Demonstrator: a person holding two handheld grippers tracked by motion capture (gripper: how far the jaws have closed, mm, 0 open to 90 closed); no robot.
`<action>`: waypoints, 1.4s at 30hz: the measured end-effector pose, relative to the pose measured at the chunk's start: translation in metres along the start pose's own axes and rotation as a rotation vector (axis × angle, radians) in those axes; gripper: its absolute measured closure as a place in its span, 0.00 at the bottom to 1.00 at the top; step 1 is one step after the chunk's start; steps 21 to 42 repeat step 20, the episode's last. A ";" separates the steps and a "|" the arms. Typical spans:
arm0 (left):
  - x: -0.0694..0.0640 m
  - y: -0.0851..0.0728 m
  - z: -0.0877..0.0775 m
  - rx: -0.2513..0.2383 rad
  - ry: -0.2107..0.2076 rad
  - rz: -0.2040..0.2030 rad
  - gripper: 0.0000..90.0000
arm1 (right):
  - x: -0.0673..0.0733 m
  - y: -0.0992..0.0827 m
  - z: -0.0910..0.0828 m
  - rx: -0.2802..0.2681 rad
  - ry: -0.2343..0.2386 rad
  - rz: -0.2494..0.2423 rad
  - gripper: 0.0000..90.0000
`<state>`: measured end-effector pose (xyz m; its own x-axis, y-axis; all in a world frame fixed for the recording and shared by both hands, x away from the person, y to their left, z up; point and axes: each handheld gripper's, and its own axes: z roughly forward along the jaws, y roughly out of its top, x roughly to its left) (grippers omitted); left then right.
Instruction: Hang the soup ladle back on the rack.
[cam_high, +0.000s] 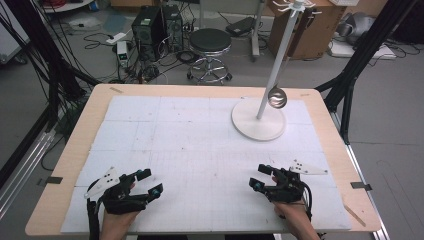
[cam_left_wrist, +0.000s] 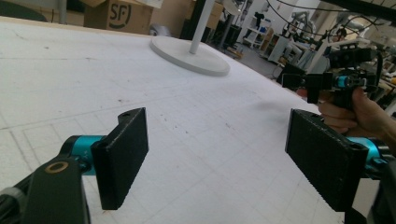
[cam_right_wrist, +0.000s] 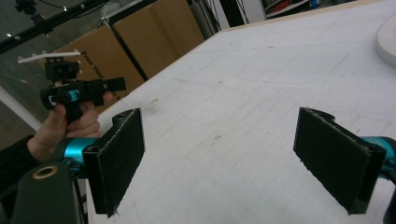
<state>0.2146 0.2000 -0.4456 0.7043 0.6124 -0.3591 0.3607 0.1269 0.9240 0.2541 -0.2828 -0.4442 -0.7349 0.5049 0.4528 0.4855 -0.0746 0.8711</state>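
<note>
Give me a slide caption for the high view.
Two open handheld claws, left claw and right claw, rest on the white mat before a ladle hanging from a stand.

"SF" on cardboard box (cam_left_wrist: 122, 16); "Free You…" on another box (cam_right_wrist: 100, 60)

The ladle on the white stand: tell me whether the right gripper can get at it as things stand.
Probably yes. The right gripper is open and holds nothing, and the white mat between it and the stand is bare. The ladle hangs low on the near side of the pole, facing that gripper.
</note>
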 end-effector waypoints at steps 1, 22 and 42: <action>0.001 -0.001 0.000 -0.008 0.000 -0.010 0.24 | 0.000 -0.001 0.000 -0.005 0.003 0.004 0.17; 0.000 -0.004 0.000 0.017 0.011 0.019 0.25 | 0.001 -0.006 0.000 -0.010 0.005 0.014 0.17; 0.000 -0.004 0.000 0.017 0.011 0.019 0.25 | 0.001 -0.006 0.000 -0.010 0.005 0.014 0.17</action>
